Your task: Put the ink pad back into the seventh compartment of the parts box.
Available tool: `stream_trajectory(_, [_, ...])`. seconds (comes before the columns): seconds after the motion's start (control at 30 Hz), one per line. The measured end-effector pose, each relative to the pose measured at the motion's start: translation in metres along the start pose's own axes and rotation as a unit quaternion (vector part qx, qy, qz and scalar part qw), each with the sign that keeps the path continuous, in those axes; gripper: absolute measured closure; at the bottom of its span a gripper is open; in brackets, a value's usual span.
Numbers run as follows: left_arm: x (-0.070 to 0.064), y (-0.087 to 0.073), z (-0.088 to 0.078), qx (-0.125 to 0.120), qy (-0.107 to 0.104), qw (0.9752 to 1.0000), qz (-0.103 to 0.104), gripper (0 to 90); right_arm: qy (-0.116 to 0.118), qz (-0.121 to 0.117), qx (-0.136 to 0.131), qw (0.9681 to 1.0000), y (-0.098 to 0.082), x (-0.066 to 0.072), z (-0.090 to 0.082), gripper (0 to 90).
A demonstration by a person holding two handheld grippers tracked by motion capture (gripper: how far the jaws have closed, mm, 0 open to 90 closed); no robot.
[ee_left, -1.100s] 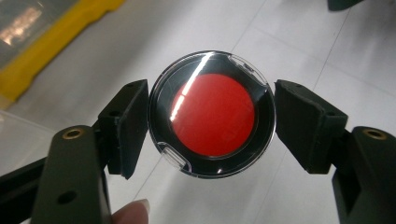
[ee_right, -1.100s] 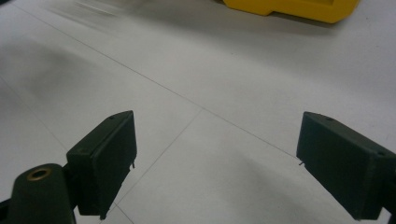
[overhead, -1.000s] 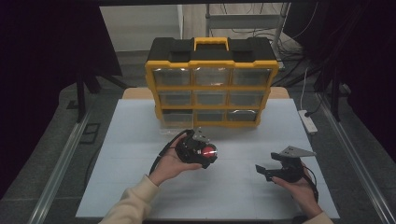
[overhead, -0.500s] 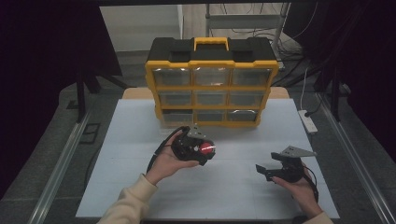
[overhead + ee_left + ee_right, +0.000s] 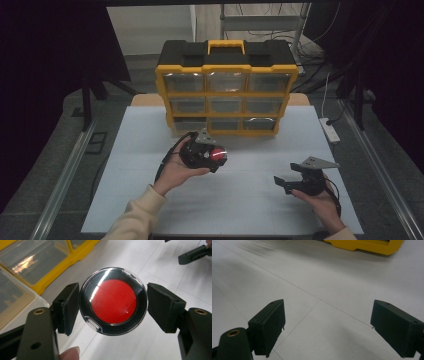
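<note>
A round black case with a red disc inside (image 5: 113, 301) sits clamped between the two black pads of my left gripper (image 5: 113, 306). From above, the person's left hand holds that gripper (image 5: 217, 156) over the middle of the white table, the red disc (image 5: 217, 154) facing right. The right gripper (image 5: 278, 181) rests low at the table's front right, held in the right hand. Its jaws stand wide open over bare white tabletop (image 5: 332, 327), with nothing between them. The right gripper's jaw (image 5: 193, 255) also shows far off in the left gripper view.
A yellow and black drawer organizer (image 5: 226, 95) with clear drawers stands at the back of the table, close behind the left gripper; its yellow frame (image 5: 62, 263) (image 5: 362, 245) shows in both gripper views. A white power strip (image 5: 330, 129) lies at the right edge.
The left hand has drifted slightly toward the organizer with the red disc case still in its gripper. The right gripper has stayed put.
</note>
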State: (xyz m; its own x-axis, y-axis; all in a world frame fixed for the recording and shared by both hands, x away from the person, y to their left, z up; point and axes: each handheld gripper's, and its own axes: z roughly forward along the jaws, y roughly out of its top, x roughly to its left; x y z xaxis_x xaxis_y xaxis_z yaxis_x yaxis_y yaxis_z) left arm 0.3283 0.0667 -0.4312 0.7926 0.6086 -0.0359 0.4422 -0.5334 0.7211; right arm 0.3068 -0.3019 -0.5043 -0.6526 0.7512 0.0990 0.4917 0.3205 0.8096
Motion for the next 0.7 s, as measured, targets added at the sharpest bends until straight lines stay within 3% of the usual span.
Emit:
stream_trajectory(0.4, [0.015, 0.0, 0.0, -0.007, 0.015, 0.9998, -0.014, 30.2, 0.001, 0.005, 0.001, 1.0, 0.0, 0.0, 0.0, 12.7])
stream_trajectory(0.7, [0.019, 0.009, -0.003, -0.015, 0.022, 0.9995, -0.015, 30.2, 0.003, 0.009, 0.0, 1.0, 0.0, 0.0, -0.001, 12.7])
